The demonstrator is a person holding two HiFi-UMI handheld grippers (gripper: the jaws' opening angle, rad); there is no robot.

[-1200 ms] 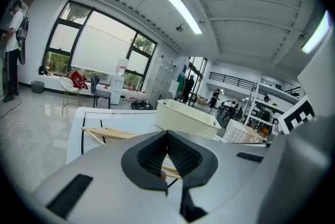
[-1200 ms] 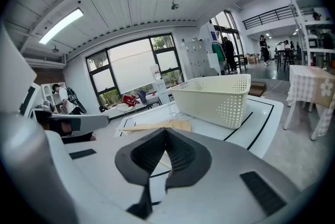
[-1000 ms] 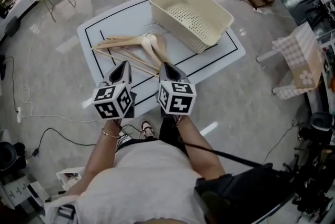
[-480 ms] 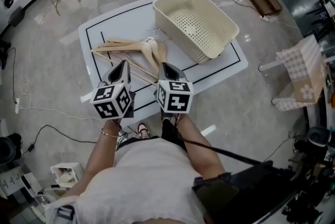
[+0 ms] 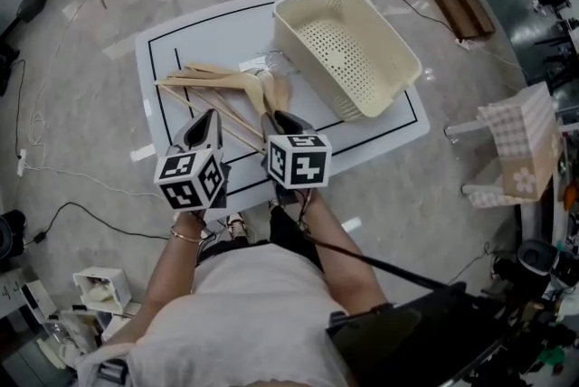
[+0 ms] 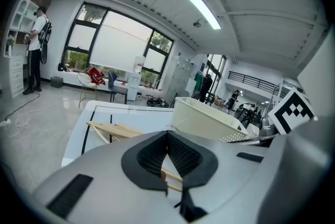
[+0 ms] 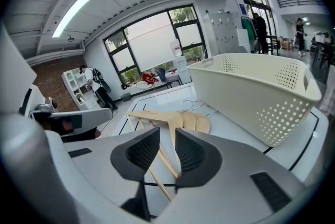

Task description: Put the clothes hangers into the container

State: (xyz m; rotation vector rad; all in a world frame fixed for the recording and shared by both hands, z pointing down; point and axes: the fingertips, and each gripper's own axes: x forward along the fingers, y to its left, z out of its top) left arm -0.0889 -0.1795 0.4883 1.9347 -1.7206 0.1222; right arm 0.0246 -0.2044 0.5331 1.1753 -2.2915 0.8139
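**Hangers on the mat, basket beside them**

The wooden clothes hangers (image 5: 262,89) lie in a loose stack on a white mat (image 5: 208,37) edged with a black line. Their long arms fan out to my left, and their metal hooks (image 5: 271,60) point toward the container. From my right gripper view the same stack (image 7: 175,119) sits just beyond my jaws; from my left gripper view its arms (image 6: 112,130) run off to the left.

The container (image 5: 384,96) is a cream plastic basket with rows of small holes in its walls and floor, and a handle slot in its end wall. It stands on the mat just beside the hooks, and its holed floor lies bare to the head view. It fills the right of my right gripper view (image 7: 251,87) and rises behind the hangers in the left one (image 6: 204,118).

My right gripper (image 5: 276,116) points down at the near end of the stack. Its jaws have just been opening and stand a little apart, gripping nothing; the hangers show through the gap. My left gripper (image 5: 210,114) is just beside it, its jaws together at the tips.

The only print I can see is the black-and-white square markers on my left cube (image 5: 190,180) and right cube (image 5: 298,161).
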